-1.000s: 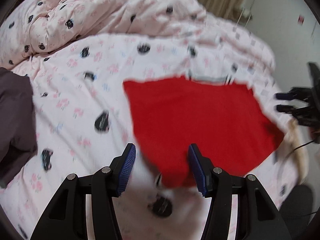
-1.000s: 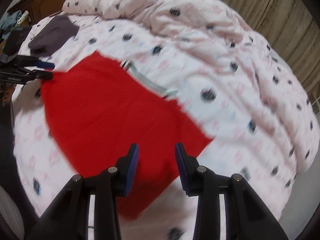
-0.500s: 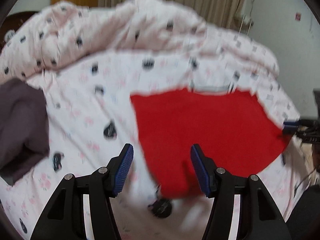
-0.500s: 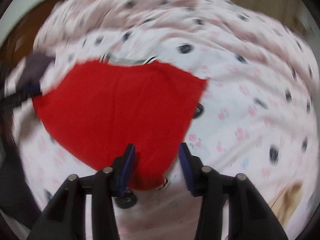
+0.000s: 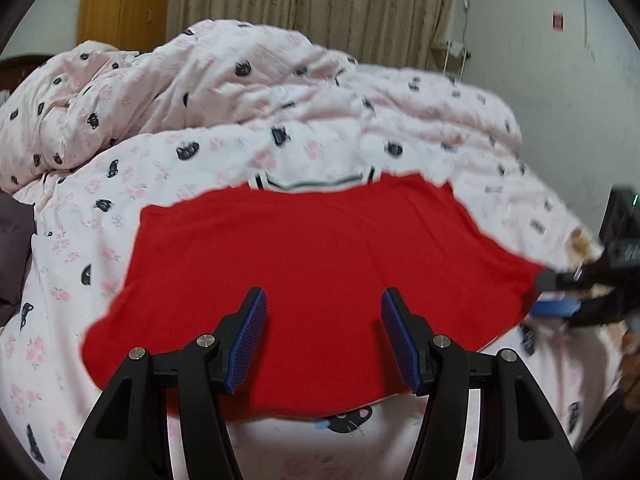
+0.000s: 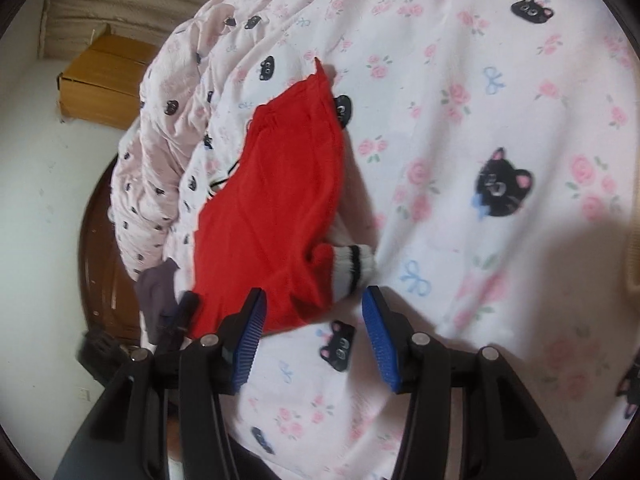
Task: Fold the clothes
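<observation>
– What's behind the bed [image 5: 132,184]?
– Beige curtains [image 5: 320,4], a wooden wardrobe [image 5: 120,4] at left, a white wall [image 5: 560,60] at right.
– And its cover?
– Pink, printed with cats

The bunched-up duvet [image 5: 208,92] rises as a soft ridge along the far side of the bed [image 6: 500,128], closing that way off beyond the red sweater [image 5: 320,256]. A dark garment [image 5: 14,248] lies at the bed's left edge. To the right of the sweater the flat cat-print sheet lies bare, leaving a claw free passage.
</observation>
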Available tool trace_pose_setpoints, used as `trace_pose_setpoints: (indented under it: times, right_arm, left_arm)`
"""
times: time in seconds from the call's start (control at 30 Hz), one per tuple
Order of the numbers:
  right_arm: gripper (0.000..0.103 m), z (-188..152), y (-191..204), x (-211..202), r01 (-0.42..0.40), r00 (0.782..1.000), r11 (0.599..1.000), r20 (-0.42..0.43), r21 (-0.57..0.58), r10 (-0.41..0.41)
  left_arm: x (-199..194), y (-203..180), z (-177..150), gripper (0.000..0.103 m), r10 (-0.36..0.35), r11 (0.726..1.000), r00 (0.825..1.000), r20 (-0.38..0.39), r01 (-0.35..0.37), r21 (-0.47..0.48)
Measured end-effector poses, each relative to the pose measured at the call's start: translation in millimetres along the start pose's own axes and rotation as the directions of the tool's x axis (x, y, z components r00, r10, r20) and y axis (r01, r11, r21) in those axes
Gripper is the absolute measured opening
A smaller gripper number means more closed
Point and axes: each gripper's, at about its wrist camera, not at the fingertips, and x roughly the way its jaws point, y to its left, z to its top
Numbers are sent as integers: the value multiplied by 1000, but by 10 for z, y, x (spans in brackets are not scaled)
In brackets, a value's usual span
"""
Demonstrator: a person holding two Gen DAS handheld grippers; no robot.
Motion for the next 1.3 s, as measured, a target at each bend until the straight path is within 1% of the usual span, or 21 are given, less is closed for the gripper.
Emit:
trace_pose_setpoints:
  times: [0.07,0.1,0.17,0.37,0.43,0.5,0.53,0.6,0.73,0.8,0.87,0.9,0.97,1.03,1.17,1.23,1.3]
  right_arm:
    - [52,18,3,64,-13,1000,1000,-4,14,13]
    - [52,25,5,95,-8,1000,1000,-5,18,8]
    - [52,44,12,153,3,1000,1000,-1,24,-3]
    - [52,96,4,209,-4,1000,999,31,45,3]
    - [46,103,17,220,8,999,999,40,39,-9]
    - [22,102,37,212,44,998,999,50,21,-45]
    - [21,101,45,204,51,997,999,55,15,-52]
    - [20,96,48,183,39,997,999,63,17,-40]
    - [18,73,169,144,68,995,997,83,-42,-64]
    - [18,61,228,123,80,993,994,93,-69,-74]
    - [18,54,276,101,91,991,992,104,-89,-81]
    - [18,53,280,95,91,991,992,106,-91,-81]
    - [18,55,276,97,95,991,991,106,-91,-85]
    - [18,59,271,104,99,990,991,105,-90,-90]
    - [18,66,341,100,131,987,983,108,-125,-118]
    - [18,95,458,82,153,985,974,110,-164,-136]
    - [18,133,616,67,169,983,962,108,-214,-149]
  left_arm:
    - [81,5,-45,54,30,1000,999,-35,-30,-8]
    - [112,21,-67,54,26,999,999,-46,-27,-20]
    - [135,45,-92,54,16,999,999,-52,-18,-38]
    - [136,11,-120,54,25,999,999,-46,-27,-27]
    - [140,17,-121,54,25,999,999,-46,-26,-27]
    - [140,19,-119,54,25,999,999,-47,-26,-25]
    - [146,16,-119,54,26,999,998,-50,-27,-22]
    - [160,7,-119,54,28,999,998,-58,-29,-14]
    - [167,-2,-121,55,25,1000,997,-69,-26,-8]
    - [113,19,-110,55,13,1000,999,-50,-14,-25]
    - [23,38,-94,55,-6,999,1000,-5,6,-52]
    - [9,30,-87,55,-16,999,1000,1,16,-49]
    - [102,-48,-108,55,-1,1000,999,-50,1,-1]
    - [196,-141,-153,55,44,997,995,-91,-38,64]
    - [84,-34,-94,55,-16,1000,998,-54,16,0]
    - [-23,141,-1,55,-33,996,999,-14,32,-82]
    - [-143,385,111,55,-2,988,999,33,7,-156]
